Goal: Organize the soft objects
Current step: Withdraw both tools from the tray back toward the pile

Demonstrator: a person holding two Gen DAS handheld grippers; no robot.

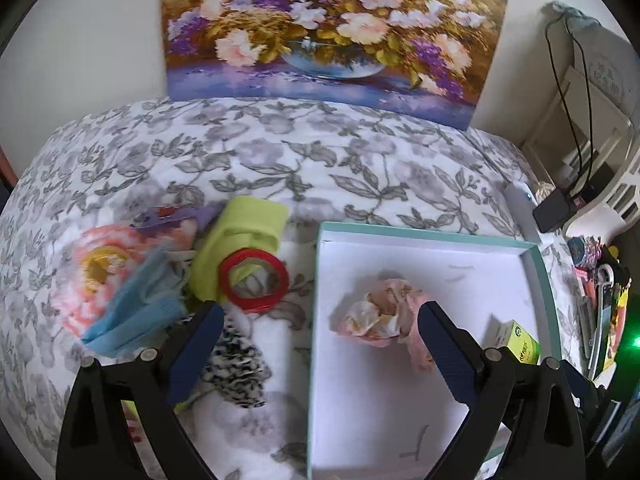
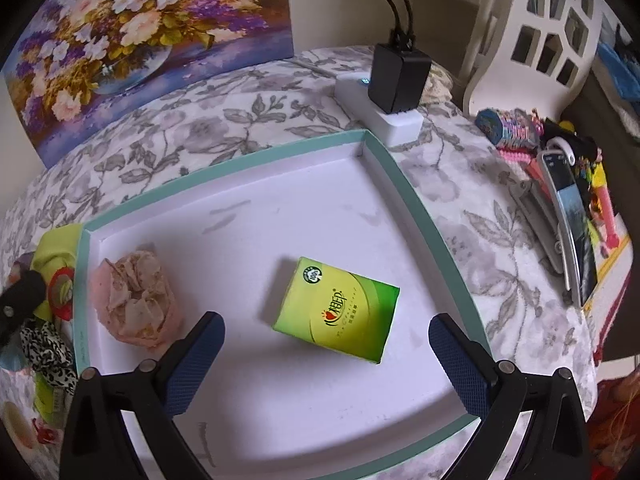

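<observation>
A shallow white box with a teal rim [image 1: 424,229] [image 2: 224,160] lies on the floral cloth. Inside it lie a crumpled pink scrunchie [image 1: 384,314] [image 2: 136,300] and a green tissue pack [image 2: 338,308] [image 1: 520,342]. Left of the box is a pile: a lime cloth [image 1: 240,236], a red ring [image 1: 254,280], a blue cloth [image 1: 136,312], a pink-white puff [image 1: 100,264] and a black-and-white scrunchie [image 1: 236,360] [image 2: 48,344]. My left gripper [image 1: 320,312] is open over the box's left rim. My right gripper [image 2: 326,330] is open just above the tissue pack, empty.
A flower painting [image 1: 332,28] leans on the wall behind. A white power strip with a black adapter [image 2: 396,88] sits past the box's far corner. A phone [image 2: 572,216], colourful trinkets [image 2: 516,128] and a white openwork stand [image 2: 540,28] crowd the right side.
</observation>
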